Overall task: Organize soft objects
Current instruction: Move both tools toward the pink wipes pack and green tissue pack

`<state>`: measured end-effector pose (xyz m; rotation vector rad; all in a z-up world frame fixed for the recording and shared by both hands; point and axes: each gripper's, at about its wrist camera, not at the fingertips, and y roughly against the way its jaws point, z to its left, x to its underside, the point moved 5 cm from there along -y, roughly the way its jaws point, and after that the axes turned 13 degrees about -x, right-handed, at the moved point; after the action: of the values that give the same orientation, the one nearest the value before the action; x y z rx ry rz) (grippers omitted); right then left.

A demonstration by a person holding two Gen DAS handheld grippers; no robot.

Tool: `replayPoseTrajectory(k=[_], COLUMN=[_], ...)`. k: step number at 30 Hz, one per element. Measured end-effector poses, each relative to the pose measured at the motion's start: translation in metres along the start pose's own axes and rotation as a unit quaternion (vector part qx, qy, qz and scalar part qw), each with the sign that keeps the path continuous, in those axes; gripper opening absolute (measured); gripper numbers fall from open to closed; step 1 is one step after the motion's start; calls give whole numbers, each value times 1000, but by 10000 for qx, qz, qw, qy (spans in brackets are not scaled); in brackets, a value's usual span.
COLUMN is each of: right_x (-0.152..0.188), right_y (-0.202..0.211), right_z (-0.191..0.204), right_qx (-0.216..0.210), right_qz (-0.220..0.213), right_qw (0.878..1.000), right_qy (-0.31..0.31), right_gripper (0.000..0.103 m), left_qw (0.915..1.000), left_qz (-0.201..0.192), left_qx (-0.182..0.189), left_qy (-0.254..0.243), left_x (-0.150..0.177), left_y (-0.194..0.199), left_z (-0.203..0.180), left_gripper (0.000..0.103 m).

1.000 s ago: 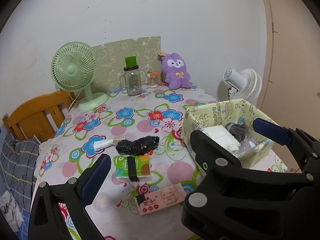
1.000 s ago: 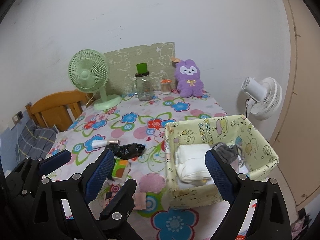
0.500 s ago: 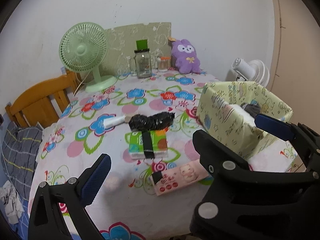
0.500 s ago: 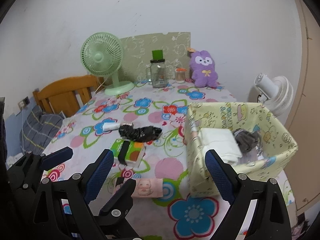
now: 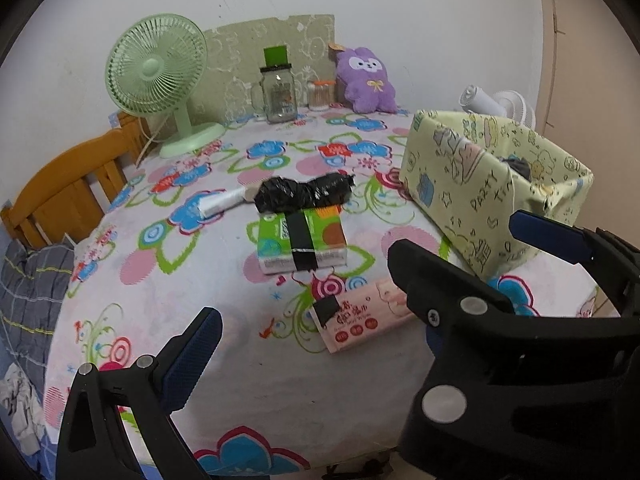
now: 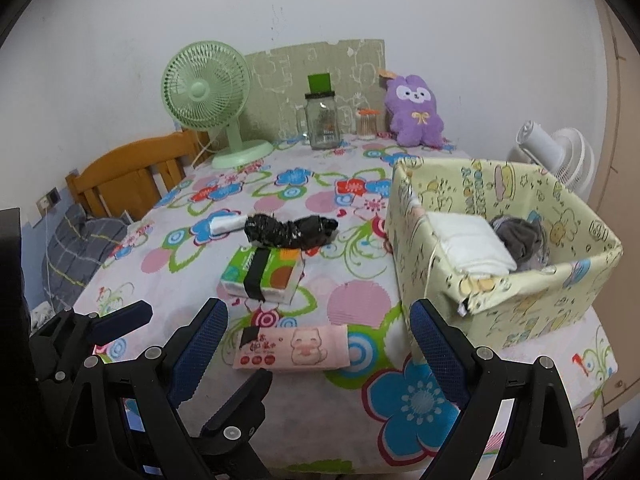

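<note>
Hovering over the near edge of the flowered table (image 6: pixel 360 208), both grippers hold nothing. The right gripper (image 6: pixel 316 354) has its blue-padded fingers (image 6: pixel 438 354) spread wide, and the left gripper (image 5: pixel 362 292) is likewise wide open, one pad low at the near edge and the other up beside the yellow box (image 6: pixel 516 300).

Taking the green tissue pack (image 6: pixel 262 276) with its black band as the landmark: a crumpled black bag (image 6: pixel 292 232) lies just behind it, touching its far edge, and a white roll (image 6: pixel 226 224) lies at the bag's left end. A pink wipes pack (image 6: pixel 292 348) lies flat in front of the tissue pack, near the table edge. To its right stands the yellow box, holding a folded white cloth (image 6: pixel 468 246) and a grey bundle (image 6: pixel 520 238) side by side. Far behind it, against the wall, stand a green fan (image 6: pixel 204 92), a glass jar (image 6: pixel 322 120) and a purple plush (image 6: pixel 416 112).
</note>
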<state>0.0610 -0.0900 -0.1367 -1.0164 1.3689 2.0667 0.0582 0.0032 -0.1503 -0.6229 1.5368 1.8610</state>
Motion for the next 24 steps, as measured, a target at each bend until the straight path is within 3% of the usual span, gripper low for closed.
replayPoseTrajectory(k=[4, 13, 24], right_x=[6, 23, 31], right_y=[-6, -27, -37], right_z=[-3, -14, -31], right_qx=[67, 44, 205], right_qz=[89, 496, 666], right_qw=[9999, 9983, 9953], right_qy=[-18, -309, -672], right_gripper=[92, 69, 67], left_qw=[9999, 9991, 9975], left_qz=[61, 84, 200], left_qx=[125, 215, 435], left_qy=[-55, -344, -525], left_x=[5, 9, 3], left_y=[-8, -25, -50], left_z=[-4, -14, -27], left_gripper=[103, 103, 102])
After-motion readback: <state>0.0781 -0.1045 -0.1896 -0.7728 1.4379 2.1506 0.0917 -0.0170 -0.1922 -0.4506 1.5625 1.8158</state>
